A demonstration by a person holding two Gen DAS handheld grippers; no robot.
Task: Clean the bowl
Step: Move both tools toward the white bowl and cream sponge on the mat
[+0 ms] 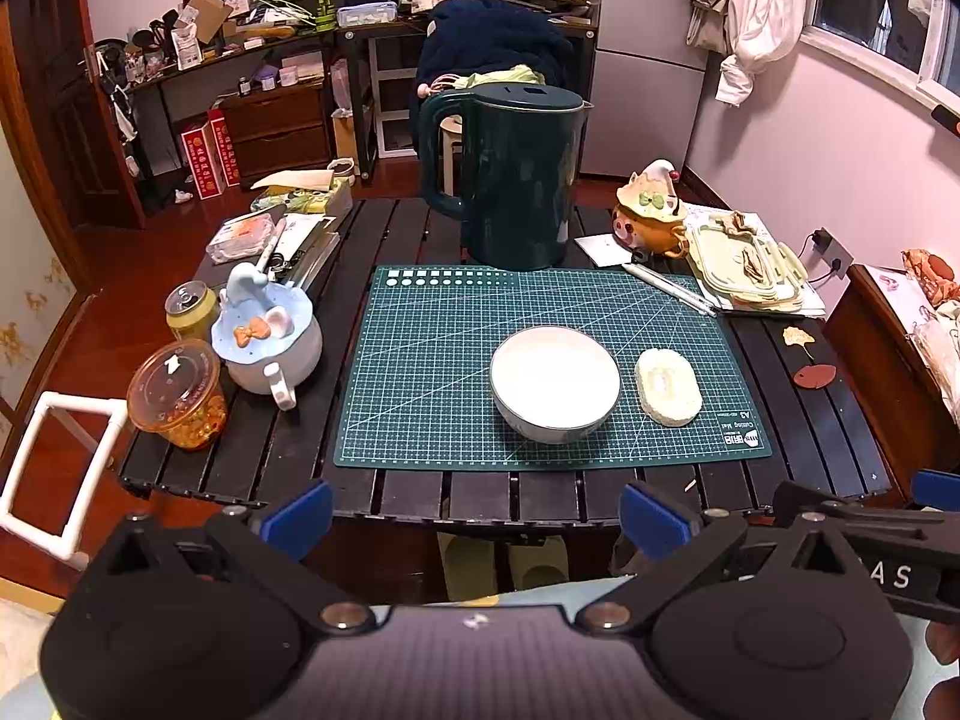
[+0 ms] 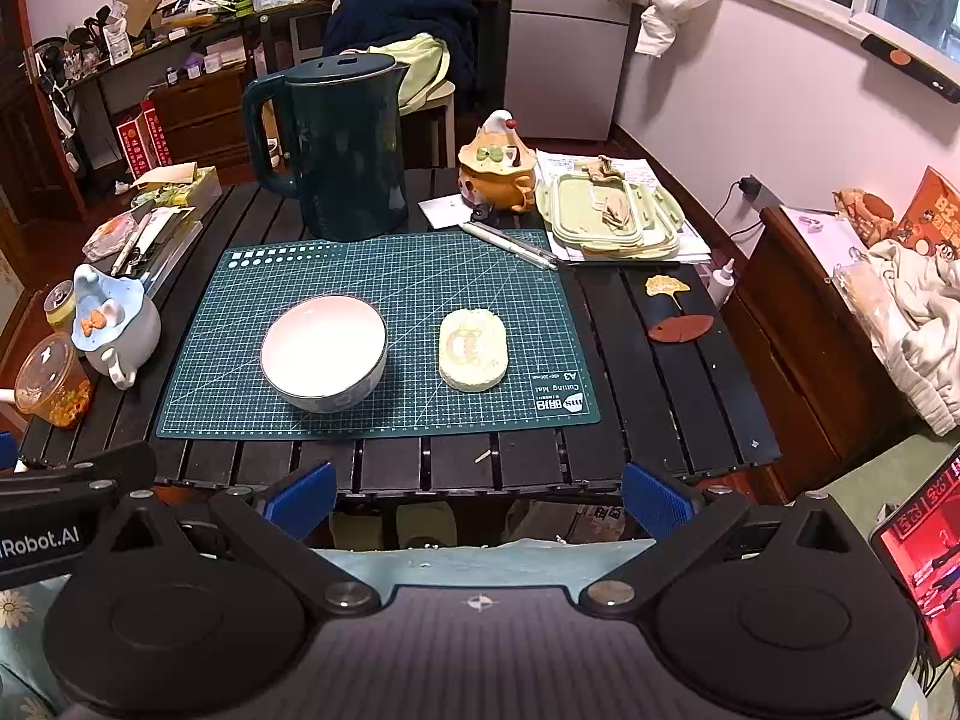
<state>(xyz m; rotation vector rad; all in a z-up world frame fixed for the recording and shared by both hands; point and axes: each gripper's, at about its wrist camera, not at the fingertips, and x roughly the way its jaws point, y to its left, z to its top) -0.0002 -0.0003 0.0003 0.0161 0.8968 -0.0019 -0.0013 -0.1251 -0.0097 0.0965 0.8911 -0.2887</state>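
Right wrist view puts the sponge (image 2: 473, 350) straight ahead of your gaping, empty right hand-held gripper (image 2: 479, 495), long axis pointing away, bowl (image 2: 324, 350) left toward your equally released left hand-held gripper (image 1: 476, 519).

both wrist views face the table (image 1: 420, 498) from its near edge

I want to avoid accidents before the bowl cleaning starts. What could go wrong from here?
1. The bowl sits loose on the cutting mat; scrubbing with the sponge might slide it unless one hand-held gripper steadies it.
2. The tall kettle stands just behind the mat; reaching far forward could knock it.
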